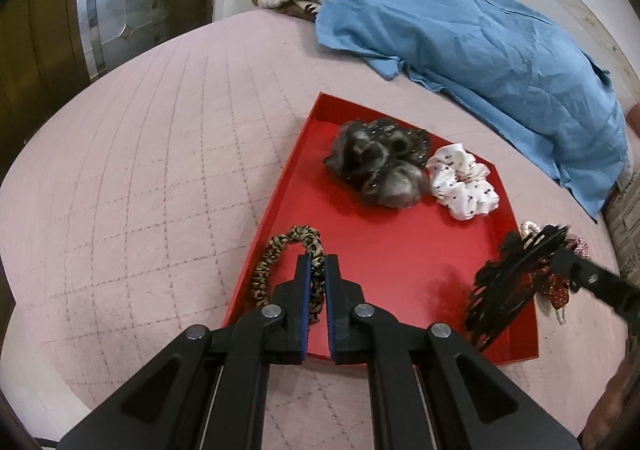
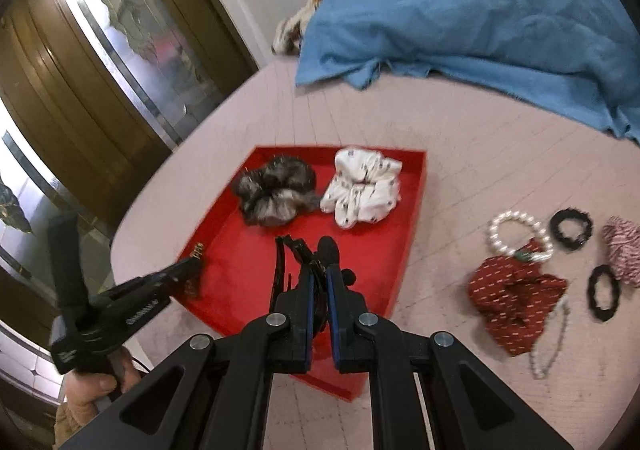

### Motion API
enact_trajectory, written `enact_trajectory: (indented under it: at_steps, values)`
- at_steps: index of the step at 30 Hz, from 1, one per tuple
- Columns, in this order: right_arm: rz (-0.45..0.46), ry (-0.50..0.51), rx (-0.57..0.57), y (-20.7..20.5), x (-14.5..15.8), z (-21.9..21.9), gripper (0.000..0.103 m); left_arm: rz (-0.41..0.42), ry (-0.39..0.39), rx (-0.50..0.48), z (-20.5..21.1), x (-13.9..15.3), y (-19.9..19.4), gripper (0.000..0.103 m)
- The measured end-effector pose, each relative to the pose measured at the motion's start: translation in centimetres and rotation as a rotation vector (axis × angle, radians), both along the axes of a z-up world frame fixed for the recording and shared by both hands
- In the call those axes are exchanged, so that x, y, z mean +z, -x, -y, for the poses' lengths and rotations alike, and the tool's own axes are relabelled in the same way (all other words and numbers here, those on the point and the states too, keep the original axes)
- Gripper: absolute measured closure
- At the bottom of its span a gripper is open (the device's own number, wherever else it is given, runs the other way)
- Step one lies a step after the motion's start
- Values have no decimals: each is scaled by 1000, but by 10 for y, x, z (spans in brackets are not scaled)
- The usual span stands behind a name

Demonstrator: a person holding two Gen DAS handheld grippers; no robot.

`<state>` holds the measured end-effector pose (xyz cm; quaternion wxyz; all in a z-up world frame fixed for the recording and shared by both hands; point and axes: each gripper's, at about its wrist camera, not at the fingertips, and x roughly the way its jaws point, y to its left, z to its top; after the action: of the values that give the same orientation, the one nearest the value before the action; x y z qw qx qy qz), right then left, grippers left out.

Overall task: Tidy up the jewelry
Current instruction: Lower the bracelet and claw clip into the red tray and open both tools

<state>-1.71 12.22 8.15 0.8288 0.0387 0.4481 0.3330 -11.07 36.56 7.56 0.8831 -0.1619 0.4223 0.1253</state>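
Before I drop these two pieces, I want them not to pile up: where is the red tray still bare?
The red tray is bare in its near half, between the leopard hair tie and black claw clip. Its far end is crowded by the grey scrunchie and white scrunchie.

Left wrist camera looks steeply down along its tool, close over the near-left corner of the shallow red cardboard tray on the pink quilted bed. Right wrist camera peers down from the tray's near edge. Both share the tray and the crumpled blue cloth beyond.
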Motion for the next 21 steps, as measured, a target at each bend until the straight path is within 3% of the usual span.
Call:
enact_trajectory:
  at_steps: [10,12,14,17,19,21]
  values:
    - [-41,74,-24,-9,-20,-5,95,-1,24,-6,1,-6,-3,95]
    - [-35,84,-23,-8,-20,-5,92,-6,17,-3,3,-6,-4,90]
    - [-27,97,-24,-7,-20,-6,91,-3,13,-2,3,-6,-3,73]
    - [-19,114,-21,-4,-19,-6,78,22,7,-3,5,-2,0,58]
    - [5,123,-21,2,-16,-5,57,31,7,-8,7,-1,2,54]
    - [36,129,-20,10,-12,-2,52,43,6,-11,9,2,3,49]
